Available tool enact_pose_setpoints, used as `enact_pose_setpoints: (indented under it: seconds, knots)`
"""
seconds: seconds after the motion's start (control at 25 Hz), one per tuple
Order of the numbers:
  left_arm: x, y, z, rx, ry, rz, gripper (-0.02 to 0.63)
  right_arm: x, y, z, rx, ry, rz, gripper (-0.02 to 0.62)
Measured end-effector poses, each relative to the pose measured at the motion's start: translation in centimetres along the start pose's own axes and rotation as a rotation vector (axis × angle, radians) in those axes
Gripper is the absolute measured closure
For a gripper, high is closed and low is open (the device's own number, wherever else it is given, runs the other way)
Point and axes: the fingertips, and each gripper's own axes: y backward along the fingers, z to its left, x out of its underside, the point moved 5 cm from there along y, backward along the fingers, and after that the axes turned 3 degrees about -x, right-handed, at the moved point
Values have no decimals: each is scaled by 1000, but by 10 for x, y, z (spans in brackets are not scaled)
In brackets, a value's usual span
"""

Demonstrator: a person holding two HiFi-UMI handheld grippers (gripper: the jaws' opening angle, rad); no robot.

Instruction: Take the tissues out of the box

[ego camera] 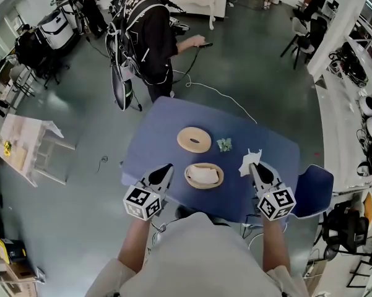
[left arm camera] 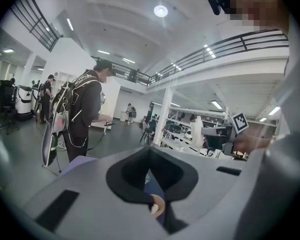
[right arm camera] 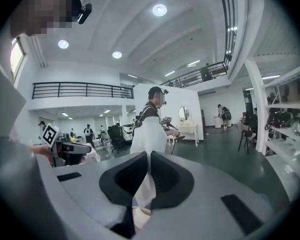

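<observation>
A round wooden tissue box (ego camera: pixel 204 176) stands open on the blue table (ego camera: pixel 155 129), white tissue showing inside it. Its round lid (ego camera: pixel 194 140) lies just behind. My right gripper (ego camera: pixel 254 166) hovers to the right of the box, shut on a white tissue (ego camera: pixel 250 160) that sticks up from its tips. In the right gripper view the tissue (right arm camera: pixel 149 131) rises between the closed jaws of that gripper (right arm camera: pixel 147 156). To the left of the box, my left gripper (ego camera: pixel 166 169) is shut and holds nothing. In its own view the left gripper (left arm camera: pixel 149 151) points up and away from the table.
A small crumpled green thing (ego camera: pixel 224 144) lies on the table right of the lid. A person in black (ego camera: pixel 150 30) with a backpack stands past the table's far edge. A blue chair (ego camera: pixel 314 190) sits at the right, and a white cable (ego camera: pixel 226 98) trails on the floor.
</observation>
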Motion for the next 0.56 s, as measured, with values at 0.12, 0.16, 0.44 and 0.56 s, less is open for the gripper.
enact_pose_setpoints:
  seconds: [0.12, 0.16, 0.44, 0.56]
  knots:
    - [1, 0, -1, 1, -2, 0, 598, -1, 0, 1, -1, -3, -8, 554]
    - [1, 0, -1, 2, -3, 0, 598, -1, 0, 1, -1, -3, -11, 554]
    - [1, 1, -5, 5, -8, -2, 598, -3, 3, 4, 0, -5, -25, 554]
    - [0, 4, -5, 3, -9, -6, 598, -5, 5, 6, 2, -7, -30, 554]
